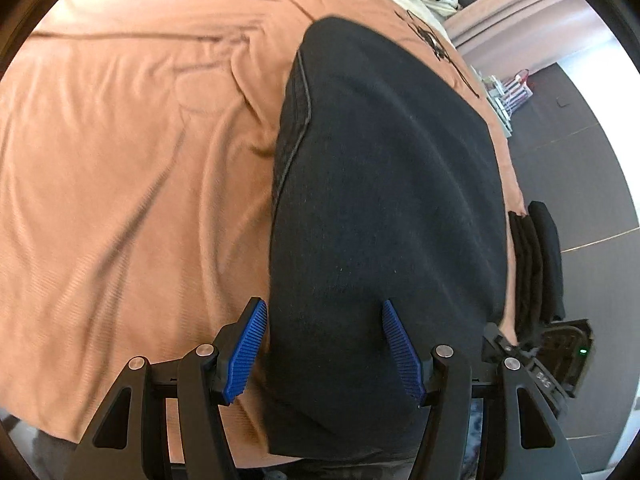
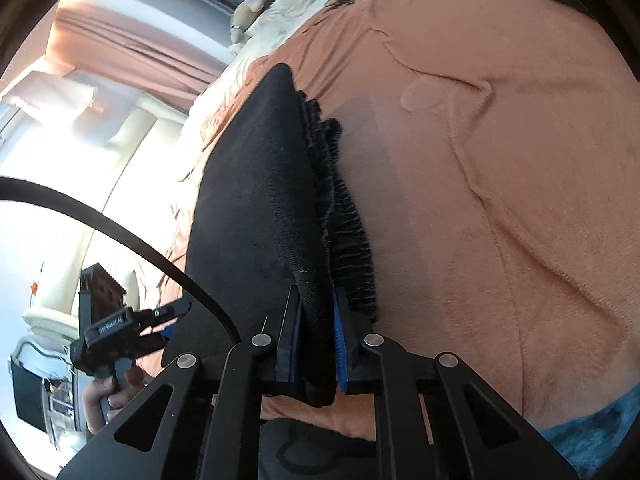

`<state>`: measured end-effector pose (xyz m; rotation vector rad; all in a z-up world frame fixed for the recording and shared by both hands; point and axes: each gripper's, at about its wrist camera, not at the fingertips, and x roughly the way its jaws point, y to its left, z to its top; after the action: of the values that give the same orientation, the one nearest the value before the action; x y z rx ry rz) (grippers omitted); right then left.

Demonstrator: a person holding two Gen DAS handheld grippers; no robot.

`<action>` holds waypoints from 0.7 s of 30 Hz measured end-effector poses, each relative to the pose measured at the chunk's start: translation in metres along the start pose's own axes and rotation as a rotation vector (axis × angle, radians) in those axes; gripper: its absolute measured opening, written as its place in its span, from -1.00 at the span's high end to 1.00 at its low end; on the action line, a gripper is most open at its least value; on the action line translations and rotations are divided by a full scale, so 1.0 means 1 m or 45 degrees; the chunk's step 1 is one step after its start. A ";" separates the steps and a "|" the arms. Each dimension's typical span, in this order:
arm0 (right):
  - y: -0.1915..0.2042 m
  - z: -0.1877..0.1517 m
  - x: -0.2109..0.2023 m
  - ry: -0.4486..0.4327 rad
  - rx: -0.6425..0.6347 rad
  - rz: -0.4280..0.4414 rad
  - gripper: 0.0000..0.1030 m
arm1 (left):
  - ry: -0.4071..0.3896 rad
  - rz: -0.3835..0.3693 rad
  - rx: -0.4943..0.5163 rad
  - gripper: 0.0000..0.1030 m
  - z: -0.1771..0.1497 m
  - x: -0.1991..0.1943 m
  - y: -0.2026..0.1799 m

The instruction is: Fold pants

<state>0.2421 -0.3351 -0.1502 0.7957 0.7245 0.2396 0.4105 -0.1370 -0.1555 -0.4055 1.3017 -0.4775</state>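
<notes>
Black pants (image 1: 384, 184) lie on the bed's orange cover (image 1: 132, 184), apparently already doubled lengthwise. Your right claw (image 2: 314, 344) is clenched on their near edge; your left claw (image 1: 324, 348) straddles the cloth, released. Further folds likely remain. Layer count and far end are hard to read.

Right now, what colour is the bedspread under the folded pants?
Plain orange-tan bedspread, best seen in the left wrist view.
</notes>
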 end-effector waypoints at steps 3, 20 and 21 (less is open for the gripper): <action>-0.015 -0.003 0.004 0.004 0.059 0.030 0.79 | 0.024 -0.049 -0.024 -0.22 -0.006 0.006 0.001; -0.006 0.015 0.029 0.075 -0.037 0.102 -0.13 | 0.007 -0.090 -0.032 -0.12 -0.018 -0.001 0.009; -0.007 0.017 0.031 0.082 -0.041 0.113 -0.13 | -0.003 -0.090 -0.043 0.03 -0.019 -0.003 0.010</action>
<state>0.2755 -0.3356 -0.1630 0.7937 0.7447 0.3575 0.3924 -0.1273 -0.1631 -0.4810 1.2979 -0.5146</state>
